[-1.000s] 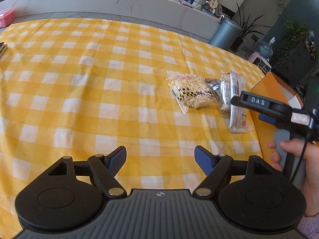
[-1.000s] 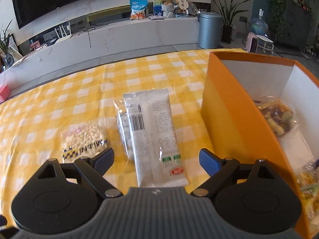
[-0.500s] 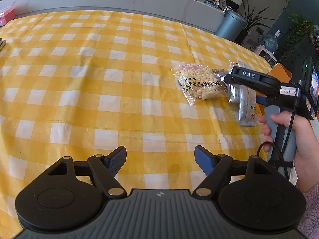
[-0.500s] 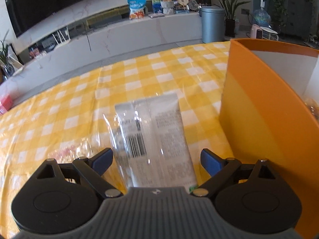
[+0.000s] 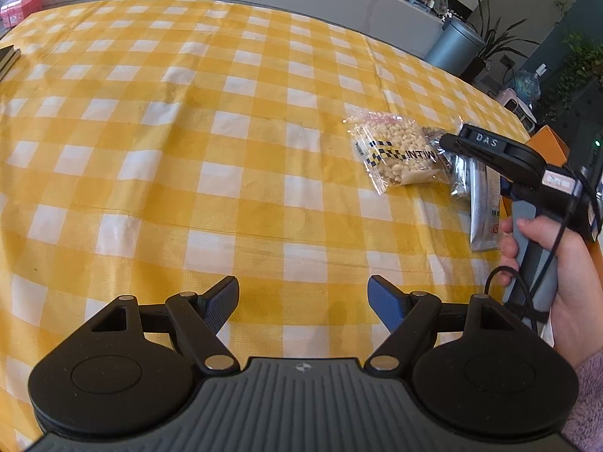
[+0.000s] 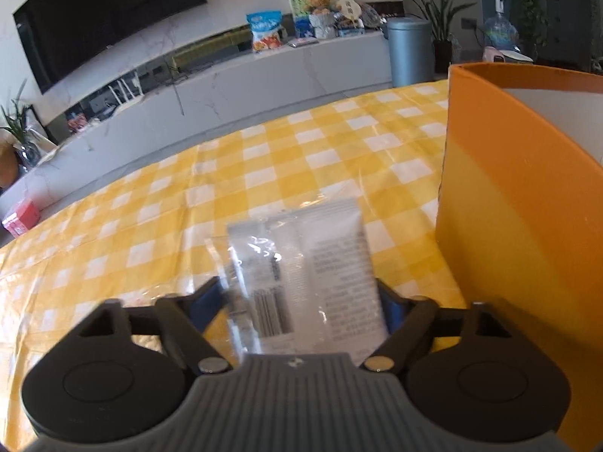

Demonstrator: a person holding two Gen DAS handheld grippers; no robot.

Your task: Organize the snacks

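A long white snack packet (image 6: pixel 312 263) lies on the yellow checked tablecloth (image 5: pixel 226 150), with a silver packet beside it (image 5: pixel 461 173). My right gripper (image 6: pixel 301 305) has its fingers on either side of the white packet, narrowed around it; whether they press it I cannot tell. In the left wrist view the right gripper (image 5: pixel 490 150) hovers over the packet (image 5: pixel 484 218). A clear bag of pale puffed snacks (image 5: pixel 395 154) lies left of it. An orange box (image 6: pixel 520 203) stands right of the packet. My left gripper (image 5: pixel 303 299) is open and empty over the cloth.
A grey bin (image 6: pixel 410 49) and potted plants (image 6: pixel 433 11) stand beyond the table. A low white counter (image 6: pixel 226 86) with snack bags runs along the back. A pink box (image 5: pixel 20 7) sits at the far left.
My right gripper has dropped and moved forward over the white packet, and its fingers have closed in on the packet's sides. The left gripper has drifted slightly and stays open.
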